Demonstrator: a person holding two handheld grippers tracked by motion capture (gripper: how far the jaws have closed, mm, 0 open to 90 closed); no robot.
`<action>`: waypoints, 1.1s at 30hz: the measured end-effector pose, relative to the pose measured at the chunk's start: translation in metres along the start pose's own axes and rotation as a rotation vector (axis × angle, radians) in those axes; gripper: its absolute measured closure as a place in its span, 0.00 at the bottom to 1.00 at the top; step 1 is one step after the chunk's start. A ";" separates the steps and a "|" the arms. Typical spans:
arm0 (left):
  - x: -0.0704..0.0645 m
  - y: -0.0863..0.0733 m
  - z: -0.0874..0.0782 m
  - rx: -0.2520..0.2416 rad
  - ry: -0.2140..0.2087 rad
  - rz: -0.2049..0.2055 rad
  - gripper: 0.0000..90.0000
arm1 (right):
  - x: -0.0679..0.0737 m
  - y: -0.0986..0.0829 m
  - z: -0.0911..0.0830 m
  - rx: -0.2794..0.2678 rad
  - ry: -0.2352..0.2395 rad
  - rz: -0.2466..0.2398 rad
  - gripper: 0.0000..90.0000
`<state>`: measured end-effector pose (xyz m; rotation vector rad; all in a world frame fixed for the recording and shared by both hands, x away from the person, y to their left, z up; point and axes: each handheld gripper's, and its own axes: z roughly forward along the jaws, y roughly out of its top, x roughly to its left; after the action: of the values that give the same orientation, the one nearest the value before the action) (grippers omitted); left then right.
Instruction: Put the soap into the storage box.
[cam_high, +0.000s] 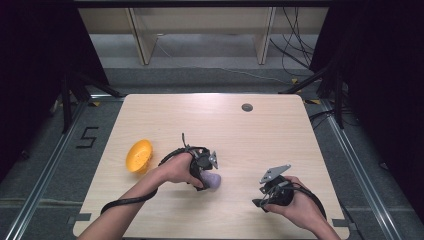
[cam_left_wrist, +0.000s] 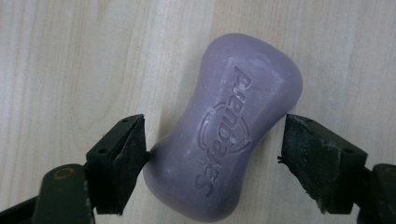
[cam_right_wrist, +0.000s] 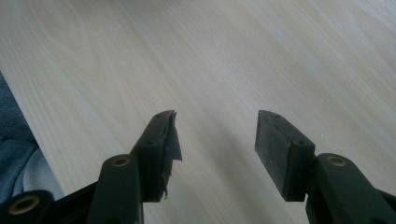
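A purple soap bar with a stamped logo lies flat on the light wooden table. My left gripper is over it, open, one jaw on each side of the bar's narrow waist. The left jaw looks to touch the bar's edge and the right jaw stands a little off it. In the high view the left gripper points down at the soap near the table's middle front. My right gripper is open over bare wood with nothing between its jaws, and in the high view it sits at the front right.
An orange bowl-like dish lies tilted at the table's left. A round grey grommet sits near the far edge. The table's near edge runs close to the right gripper, with grey cloth below it. Stands and cables are on the floor beyond.
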<state>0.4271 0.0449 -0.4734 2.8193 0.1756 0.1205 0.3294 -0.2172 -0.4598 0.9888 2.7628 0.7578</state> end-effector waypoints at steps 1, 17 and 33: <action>0.000 0.000 0.001 0.000 0.000 -0.003 0.24 | 0.000 0.000 0.000 -0.001 0.002 -0.007 0.53; 0.000 -0.001 -0.001 0.058 -0.029 -0.019 0.41 | 0.000 0.000 0.001 0.001 0.001 -0.007 0.53; -0.002 0.008 0.010 0.061 -0.059 0.024 0.39 | 0.001 0.000 0.001 0.015 0.012 0.003 0.53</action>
<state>0.4265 0.0345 -0.4802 2.8826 0.1349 0.0375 0.3288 -0.2160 -0.4609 0.9944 2.7819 0.7479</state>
